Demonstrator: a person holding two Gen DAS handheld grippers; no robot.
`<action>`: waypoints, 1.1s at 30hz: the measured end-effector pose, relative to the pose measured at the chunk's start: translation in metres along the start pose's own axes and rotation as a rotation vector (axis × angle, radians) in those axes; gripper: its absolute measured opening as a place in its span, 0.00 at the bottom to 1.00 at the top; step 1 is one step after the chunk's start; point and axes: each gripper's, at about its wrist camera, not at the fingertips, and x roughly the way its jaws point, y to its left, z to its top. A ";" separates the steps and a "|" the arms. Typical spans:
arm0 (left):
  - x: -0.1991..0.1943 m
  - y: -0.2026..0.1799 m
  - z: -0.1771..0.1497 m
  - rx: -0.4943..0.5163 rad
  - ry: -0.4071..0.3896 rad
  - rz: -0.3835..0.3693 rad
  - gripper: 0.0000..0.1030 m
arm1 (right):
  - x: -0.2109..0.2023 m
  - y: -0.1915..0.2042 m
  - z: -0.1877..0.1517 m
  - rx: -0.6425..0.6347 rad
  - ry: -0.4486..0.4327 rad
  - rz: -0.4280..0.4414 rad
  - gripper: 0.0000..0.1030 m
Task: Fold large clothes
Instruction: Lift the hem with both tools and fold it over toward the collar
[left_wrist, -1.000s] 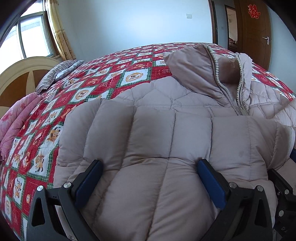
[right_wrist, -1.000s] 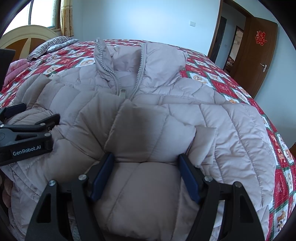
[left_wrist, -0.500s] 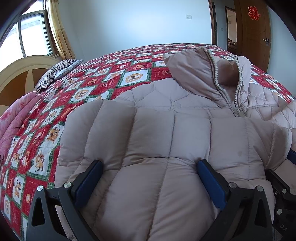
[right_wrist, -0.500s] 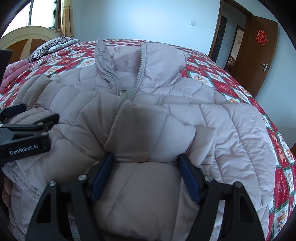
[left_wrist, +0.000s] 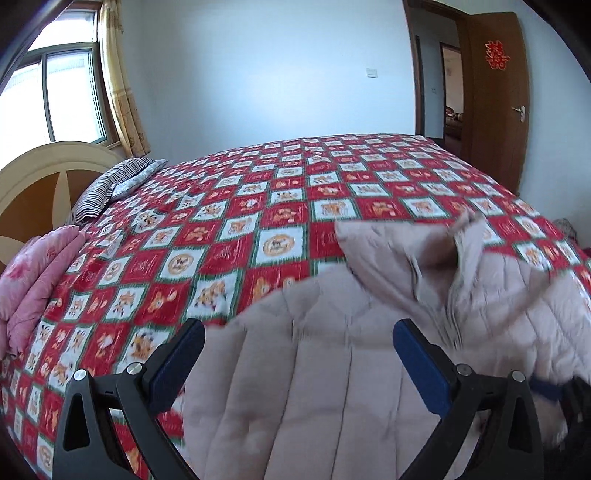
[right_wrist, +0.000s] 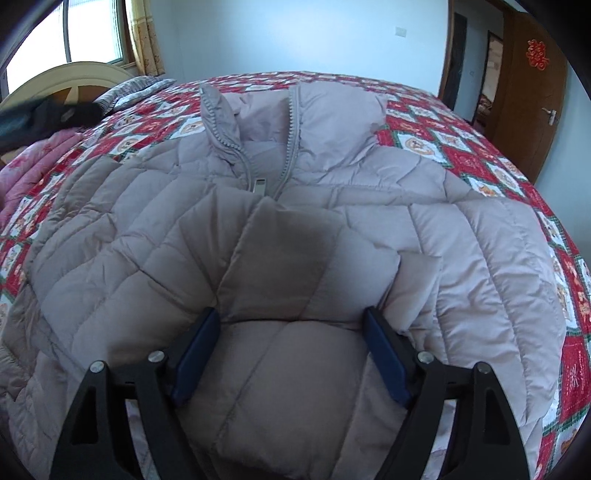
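Up comes the left gripper (left_wrist: 299, 354), lifting clear of the pale mauve quilted puffer jacket (right_wrist: 295, 229), jaws spread wide with nothing pinched. On the jacket's folded-in sleeve panel the right gripper (right_wrist: 291, 350) is opening, padding between its pads. Both sleeves look folded inward across the jacket's zipped front; the body fold toward its collar remains, I'd judge.

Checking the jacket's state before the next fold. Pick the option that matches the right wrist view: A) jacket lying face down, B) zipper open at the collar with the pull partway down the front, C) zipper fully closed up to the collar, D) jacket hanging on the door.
B: the jacket lies face up on the bedspread, collar spread open, and the zipper pull sits below it.
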 end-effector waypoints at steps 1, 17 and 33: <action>0.010 -0.002 0.010 -0.003 0.003 0.001 0.99 | -0.001 -0.002 0.002 -0.007 0.013 0.023 0.83; 0.151 -0.033 0.074 -0.023 0.213 -0.086 0.99 | -0.021 -0.060 0.073 0.105 -0.010 0.156 0.89; 0.171 -0.040 0.071 0.041 0.216 -0.088 0.99 | 0.096 -0.118 0.208 0.202 0.207 0.026 0.84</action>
